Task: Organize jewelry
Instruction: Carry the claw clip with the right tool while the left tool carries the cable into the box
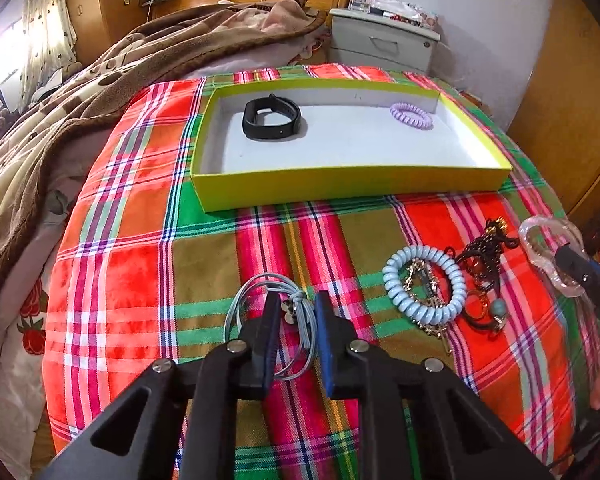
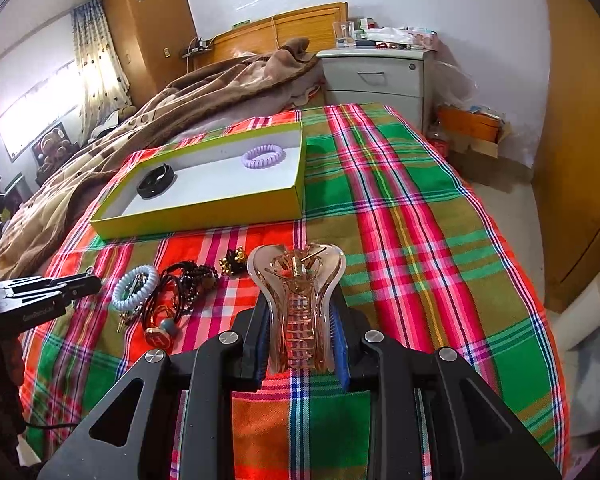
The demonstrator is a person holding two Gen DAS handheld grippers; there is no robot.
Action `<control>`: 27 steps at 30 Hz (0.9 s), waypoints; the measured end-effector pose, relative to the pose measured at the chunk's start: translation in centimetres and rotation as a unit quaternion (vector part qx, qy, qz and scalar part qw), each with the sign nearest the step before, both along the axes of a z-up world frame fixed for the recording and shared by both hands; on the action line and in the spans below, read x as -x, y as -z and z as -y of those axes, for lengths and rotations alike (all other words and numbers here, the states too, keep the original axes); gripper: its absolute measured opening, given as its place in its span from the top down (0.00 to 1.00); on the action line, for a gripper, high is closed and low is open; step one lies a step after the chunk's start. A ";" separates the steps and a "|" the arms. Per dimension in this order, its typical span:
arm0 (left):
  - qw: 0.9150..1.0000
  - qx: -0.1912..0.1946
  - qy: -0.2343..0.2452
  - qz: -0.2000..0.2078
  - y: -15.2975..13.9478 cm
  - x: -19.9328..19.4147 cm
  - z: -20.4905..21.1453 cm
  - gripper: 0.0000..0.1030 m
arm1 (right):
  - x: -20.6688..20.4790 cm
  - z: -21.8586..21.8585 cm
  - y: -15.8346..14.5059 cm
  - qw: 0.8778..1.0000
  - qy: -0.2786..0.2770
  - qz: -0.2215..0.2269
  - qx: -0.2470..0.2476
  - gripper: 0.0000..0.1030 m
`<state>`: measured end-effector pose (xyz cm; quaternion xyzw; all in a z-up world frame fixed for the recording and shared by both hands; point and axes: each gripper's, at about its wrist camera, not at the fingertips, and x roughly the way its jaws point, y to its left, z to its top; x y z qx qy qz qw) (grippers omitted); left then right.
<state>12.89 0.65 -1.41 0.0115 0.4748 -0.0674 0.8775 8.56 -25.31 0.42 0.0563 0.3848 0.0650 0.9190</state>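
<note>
A yellow-green box (image 1: 352, 186) (image 2: 204, 216) lies on the plaid cloth and holds a black wristband (image 1: 272, 119) (image 2: 156, 180) and a purple coil hair tie (image 1: 411, 116) (image 2: 264, 156). My left gripper (image 1: 297, 304) stands around a grey hair elastic (image 1: 260, 304) on the cloth; its jaws are part open with the knot between them. My right gripper (image 2: 298, 312) is shut on a clear pink claw hair clip (image 2: 298, 296), held above the cloth; the clip also shows in the left wrist view (image 1: 548, 252). A light blue coil tie (image 1: 424, 284) (image 2: 134, 286) lies among loose jewelry.
Black bead strands (image 1: 484, 256) (image 2: 188, 284), a gold chain (image 1: 424, 280), a ring and charm (image 2: 158, 336) lie beside the blue coil. A brown blanket (image 1: 80, 100) covers the bed at left. A grey nightstand (image 2: 376, 76) stands behind. The left gripper shows in the right wrist view (image 2: 84, 282).
</note>
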 end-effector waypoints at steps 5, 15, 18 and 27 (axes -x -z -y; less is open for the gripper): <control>1.000 0.015 -0.001 0.013 -1.0 0.4 -0.7 0.82 | 0.1 -0.3 -0.5 1.000 0.001 0.005 -0.002 0.74; 0.999 0.030 -0.008 0.036 -3.0 0.5 -1.8 0.82 | 0.2 -0.3 -2.2 0.999 0.007 0.030 -0.013 0.75; 0.999 0.032 -0.009 0.042 -3.5 0.4 -2.1 0.82 | 0.1 0.1 -2.9 0.999 0.010 0.038 -0.026 0.75; 0.998 0.047 -0.013 0.049 -4.4 -1.1 -2.9 0.82 | -2.3 -1.3 -4.8 0.998 -0.006 0.053 -0.030 0.75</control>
